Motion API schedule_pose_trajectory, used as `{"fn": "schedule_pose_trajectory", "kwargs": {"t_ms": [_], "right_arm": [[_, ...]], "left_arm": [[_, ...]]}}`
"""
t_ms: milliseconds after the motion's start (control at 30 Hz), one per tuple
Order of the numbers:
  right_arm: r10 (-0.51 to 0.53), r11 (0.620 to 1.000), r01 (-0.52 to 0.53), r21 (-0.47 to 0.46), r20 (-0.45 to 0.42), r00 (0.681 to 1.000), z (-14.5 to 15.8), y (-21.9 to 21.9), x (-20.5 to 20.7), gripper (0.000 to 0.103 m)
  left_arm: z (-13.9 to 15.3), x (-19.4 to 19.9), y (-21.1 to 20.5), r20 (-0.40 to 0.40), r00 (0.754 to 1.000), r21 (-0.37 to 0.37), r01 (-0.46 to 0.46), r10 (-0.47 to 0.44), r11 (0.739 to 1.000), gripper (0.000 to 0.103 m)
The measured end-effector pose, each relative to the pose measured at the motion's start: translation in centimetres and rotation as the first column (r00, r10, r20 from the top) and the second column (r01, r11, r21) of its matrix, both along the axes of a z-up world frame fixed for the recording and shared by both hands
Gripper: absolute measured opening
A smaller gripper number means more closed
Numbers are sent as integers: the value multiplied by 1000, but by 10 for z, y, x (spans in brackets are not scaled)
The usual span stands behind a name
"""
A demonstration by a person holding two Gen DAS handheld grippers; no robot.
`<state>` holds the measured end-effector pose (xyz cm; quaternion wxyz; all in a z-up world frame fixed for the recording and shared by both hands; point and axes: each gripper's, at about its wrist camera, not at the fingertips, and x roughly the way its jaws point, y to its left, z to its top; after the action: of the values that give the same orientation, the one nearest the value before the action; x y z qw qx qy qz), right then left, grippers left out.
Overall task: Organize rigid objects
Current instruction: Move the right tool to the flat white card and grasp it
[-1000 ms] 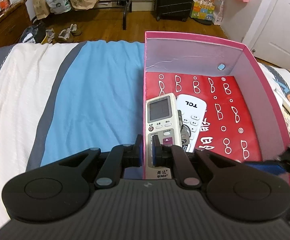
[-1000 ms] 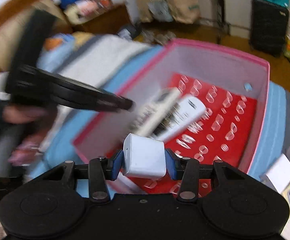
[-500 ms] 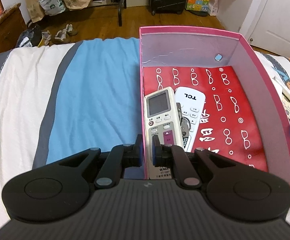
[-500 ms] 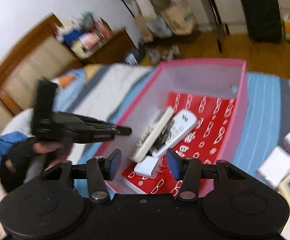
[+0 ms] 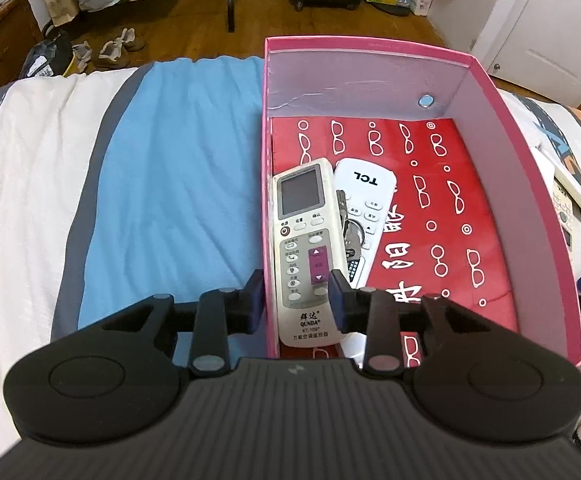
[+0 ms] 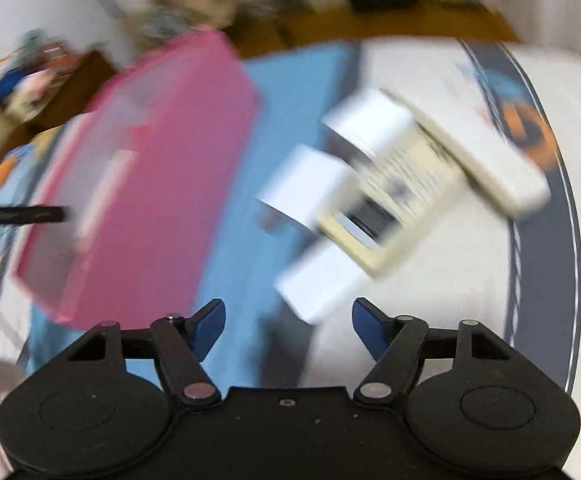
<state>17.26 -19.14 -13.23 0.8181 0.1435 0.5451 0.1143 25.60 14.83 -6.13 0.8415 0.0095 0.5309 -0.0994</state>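
A pink box [image 5: 538,184] with a red patterned floor lies on the bed. In it lie a beige QUNDA remote [image 5: 304,248], a white TCL remote [image 5: 366,200] and keys [image 5: 350,236] between them. My left gripper [image 5: 296,300] is open, its fingers straddling the box's left wall and the beige remote's lower end. My right gripper [image 6: 288,326] is open and empty, above the bed to the right of the box [image 6: 150,184]. In front of it lie blurred white chargers [image 6: 322,280], a beige device [image 6: 394,192] and a cream remote [image 6: 486,164].
The bed cover has blue [image 5: 170,184], white and grey stripes. More items [image 5: 570,196] lie right of the box. Beyond the bed are a wooden floor, shoes [image 5: 118,46], paper bags, a dark suitcase and a white door. The right wrist view is motion-blurred.
My right gripper opened and dropped the white charger into the box, then swung right toward the items on the bed. My left gripper opened from nearly shut on the box wall.
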Motion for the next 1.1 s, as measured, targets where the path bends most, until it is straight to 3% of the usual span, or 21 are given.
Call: {"fn": "schedule_pose_trajectory", "kwargs": {"t_ms": [167,267,367,433,467,600,767,867,967,1100], "right_arm": [[-71,996,73,42,-38,997,-17,2,12,73],[-98,995,98,-15,-3,995,-21,18,15,77],[-110,991,112,-66,37,993,-22,31,14,85],[-119,988,125,-93,60,991,-25,37,13,86],[-115,986,123,-114,70,991,-26,41,12,82],[-79,969,103,-223,114,990,-22,45,1,50],[-40,980,56,-190,87,995,-18,27,-12,31],[-56,989,65,-136,64,996,-16,17,-13,31],[-124,987,129,-93,59,991,-19,13,-10,45],[-49,973,72,-219,107,993,-23,37,-5,61]], "left_arm": [[-1,0,4,20,1000,26,-23,23,999,17],[-4,2,7,17,999,30,-42,41,999,9],[-3,1,8,18,999,35,-37,37,999,8],[-3,0,7,18,999,45,-38,38,998,8],[-3,0,6,19,999,51,-41,40,998,8],[-2,2,9,14,998,37,-69,69,997,8],[2,0,10,28,997,18,-69,68,997,8],[0,1,11,31,996,21,-84,83,996,8],[0,1,13,39,995,9,-89,89,996,6],[3,-1,9,56,996,7,-68,68,998,5]]}}
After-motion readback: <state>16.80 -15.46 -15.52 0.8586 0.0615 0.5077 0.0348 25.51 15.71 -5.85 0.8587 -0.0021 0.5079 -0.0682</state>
